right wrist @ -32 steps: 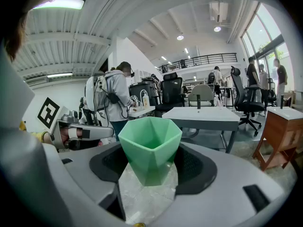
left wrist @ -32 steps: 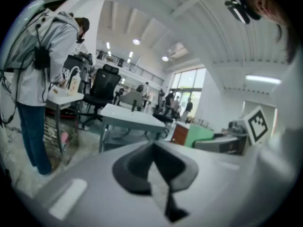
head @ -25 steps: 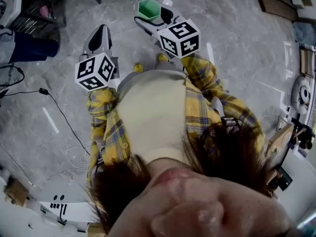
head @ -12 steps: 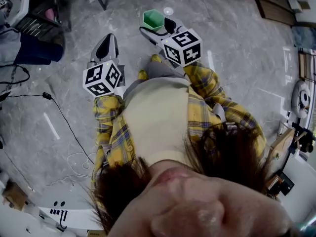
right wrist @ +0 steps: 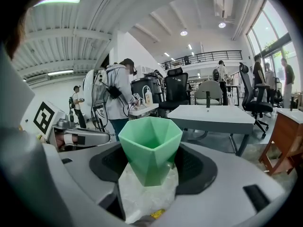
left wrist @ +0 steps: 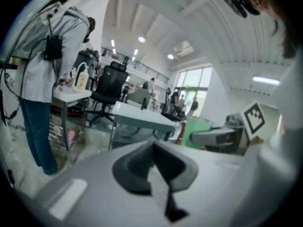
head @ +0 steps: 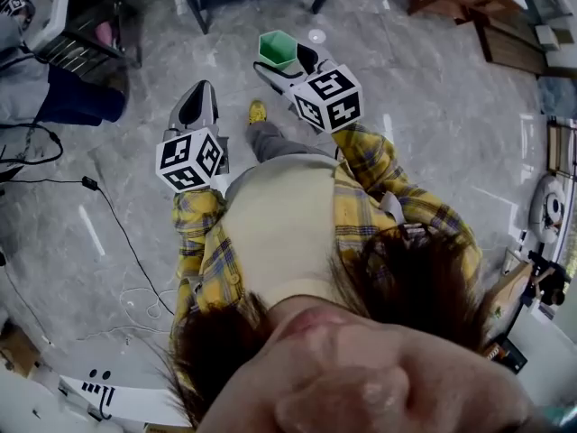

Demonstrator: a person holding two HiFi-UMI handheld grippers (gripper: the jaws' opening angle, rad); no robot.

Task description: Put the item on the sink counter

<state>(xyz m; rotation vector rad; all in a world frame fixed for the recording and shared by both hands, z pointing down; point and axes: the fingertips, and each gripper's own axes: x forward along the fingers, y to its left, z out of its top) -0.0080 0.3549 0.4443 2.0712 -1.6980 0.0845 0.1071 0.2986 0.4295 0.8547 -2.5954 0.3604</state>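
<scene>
Right claw pinched the green faceted cup low on its walls, upright, mouth up, at centre of the right gripper view. Left claw was pressed together, empty, at lower centre of its view. A cube with black square markers sat on the right claw. Below lay grey marble floor. Farther off, a grey bench at centre right and a person in white at centre left.

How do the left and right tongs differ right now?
The left tongs are shut and empty; the right tongs grip a green faceted plastic cup. In the head view, the right tongs reach further forward than the left tongs. Both have the same grey body.
</scene>
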